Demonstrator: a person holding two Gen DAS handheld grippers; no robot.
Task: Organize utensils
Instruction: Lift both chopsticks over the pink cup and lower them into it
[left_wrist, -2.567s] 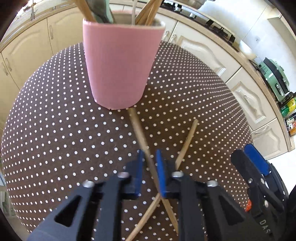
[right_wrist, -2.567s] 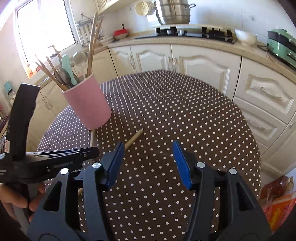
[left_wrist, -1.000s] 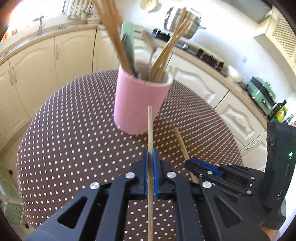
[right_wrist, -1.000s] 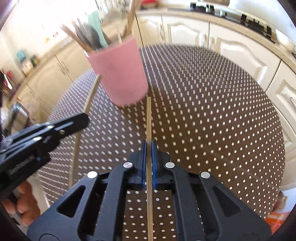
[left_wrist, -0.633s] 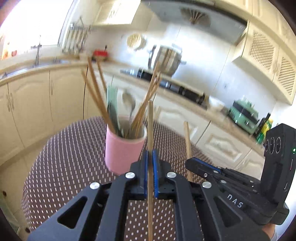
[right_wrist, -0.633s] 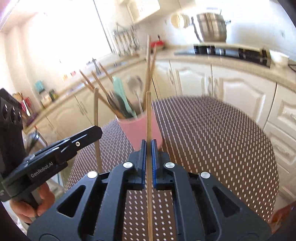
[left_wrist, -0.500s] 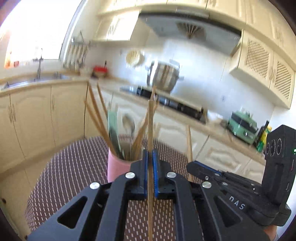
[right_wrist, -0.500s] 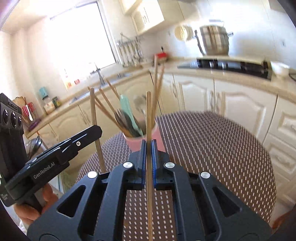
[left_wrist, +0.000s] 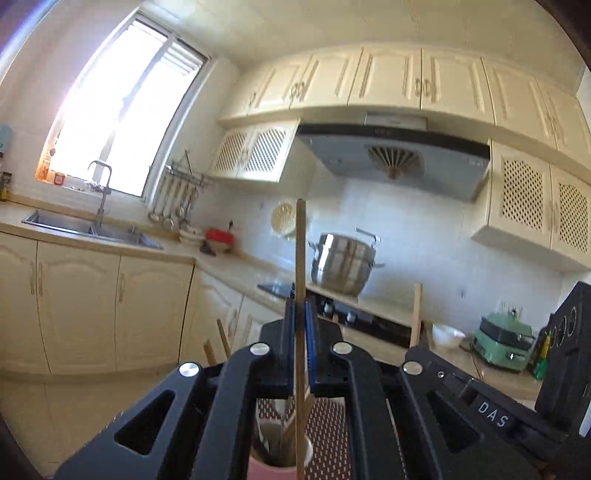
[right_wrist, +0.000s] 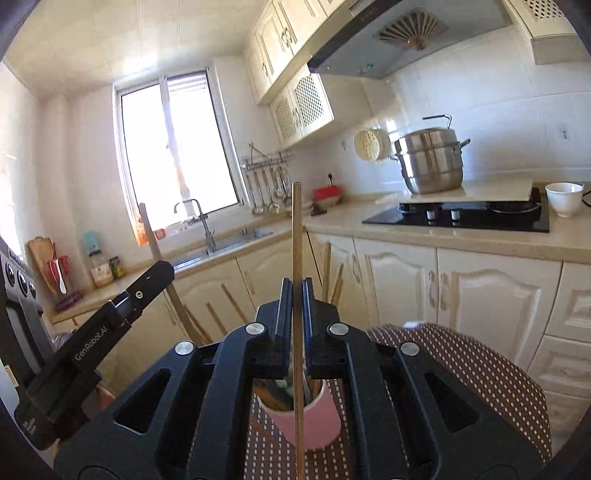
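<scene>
My left gripper (left_wrist: 300, 314) is shut on a wooden chopstick (left_wrist: 300, 258) that stands upright between its blue pads. My right gripper (right_wrist: 294, 291) is shut on a second wooden chopstick (right_wrist: 296, 236), also upright. Both are held high above the pink utensil cup (right_wrist: 314, 421), which stands on the dotted tablecloth (right_wrist: 461, 369) with several chopsticks and spoons in it. In the left wrist view the cup (left_wrist: 280, 469) shows low down behind the jaws. The right gripper (left_wrist: 417, 354) appears there at the right with its chopstick (left_wrist: 417, 306). The left gripper (right_wrist: 162, 269) appears at the left of the right wrist view.
A kitchen counter with a sink (left_wrist: 88, 229) and a hob (right_wrist: 461, 214) runs behind the round table. A steel pot (right_wrist: 430, 162) and a white bowl (right_wrist: 563, 197) stand by the hob. A green appliance (left_wrist: 502, 343) sits at the far right.
Both grippers have risen and tilted up to near level, each keeping its chopstick. The pink cup has dropped from mid-frame to the bottom of both views.
</scene>
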